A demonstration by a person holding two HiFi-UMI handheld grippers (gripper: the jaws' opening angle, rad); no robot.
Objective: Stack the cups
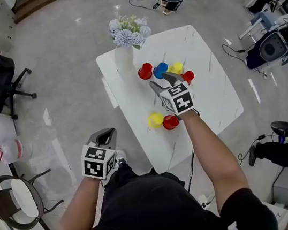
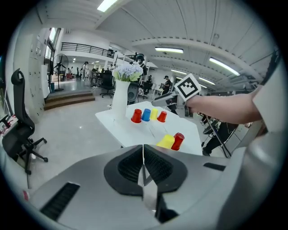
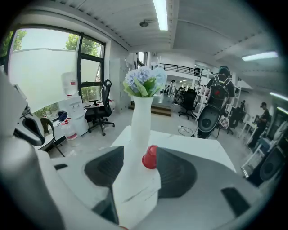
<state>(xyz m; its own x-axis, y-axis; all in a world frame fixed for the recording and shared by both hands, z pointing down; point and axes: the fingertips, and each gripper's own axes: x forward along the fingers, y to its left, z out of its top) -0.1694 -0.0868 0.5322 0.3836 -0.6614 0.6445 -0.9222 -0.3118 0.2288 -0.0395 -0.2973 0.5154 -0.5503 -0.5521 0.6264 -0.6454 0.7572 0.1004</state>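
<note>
Six cups stand on the white counter (image 1: 215, 100): four in a row by the vase (image 1: 124, 59), two nearer. The right gripper (image 1: 161, 81) hovers over the row with its jaws apart, holding nothing; the red cup (image 3: 150, 157) ahead stands vertical, mouth down. The left gripper (image 2: 143, 155), jaws together, hangs off the counter

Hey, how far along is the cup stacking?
Done: nothing, all six cups stand singly on the table. In hand: right gripper, open and empty, aims at the red cup by the vase; left gripper is shut, off the table. Left: all the stacking.
</note>
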